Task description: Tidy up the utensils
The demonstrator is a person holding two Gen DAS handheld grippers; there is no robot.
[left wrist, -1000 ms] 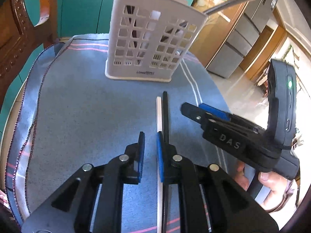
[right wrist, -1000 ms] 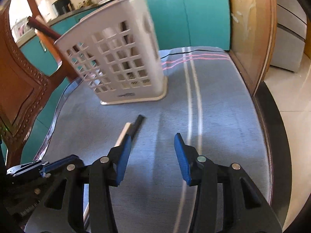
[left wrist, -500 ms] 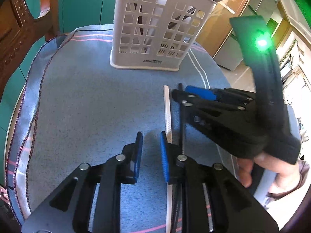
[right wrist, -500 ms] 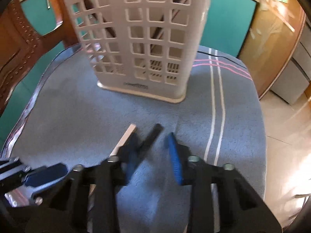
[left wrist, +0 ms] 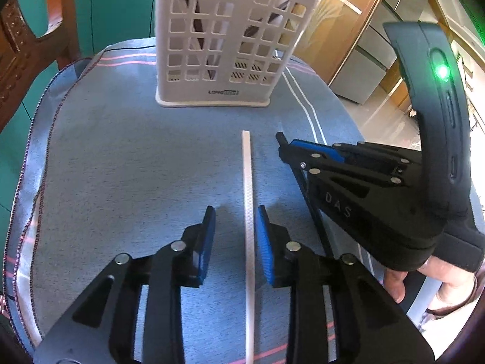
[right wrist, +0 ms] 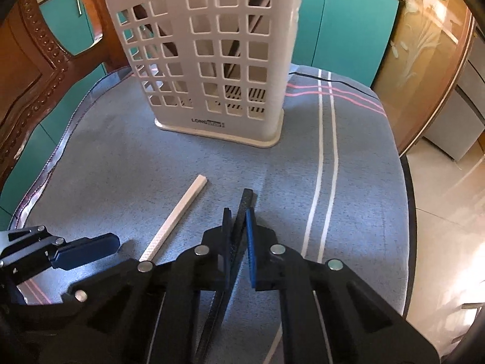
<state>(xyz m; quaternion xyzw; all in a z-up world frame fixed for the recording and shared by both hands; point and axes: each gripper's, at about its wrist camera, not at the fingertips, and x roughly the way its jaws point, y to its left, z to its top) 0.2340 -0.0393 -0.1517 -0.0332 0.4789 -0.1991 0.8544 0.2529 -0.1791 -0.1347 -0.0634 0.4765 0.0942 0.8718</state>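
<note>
the right tool (right wrist: 239,227) is pinching the black chopstick (right wrist: 247,195) above the tabletop (right wrist: 121,151); the left tool (left wrist: 235,236) is spreading around the white chopstick (left wrist: 247,176), near the basket (left wrist: 224,45).

Home kitchen: teal cabinets (right wrist: 348,27), steel fridge (left wrist: 379,51), carved wood chair (right wrist: 27,69), utensil caddy (right wrist: 206,60).

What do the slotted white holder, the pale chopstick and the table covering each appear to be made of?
Holder: seemingly moulded plastic, matte off-white, with a uniform grid of holes.
Pale chopstick: probably plastic or resin, cream and square-edged; uncertain.
Covering: woven fabric, blue with stripes and a stitched hem.
</note>
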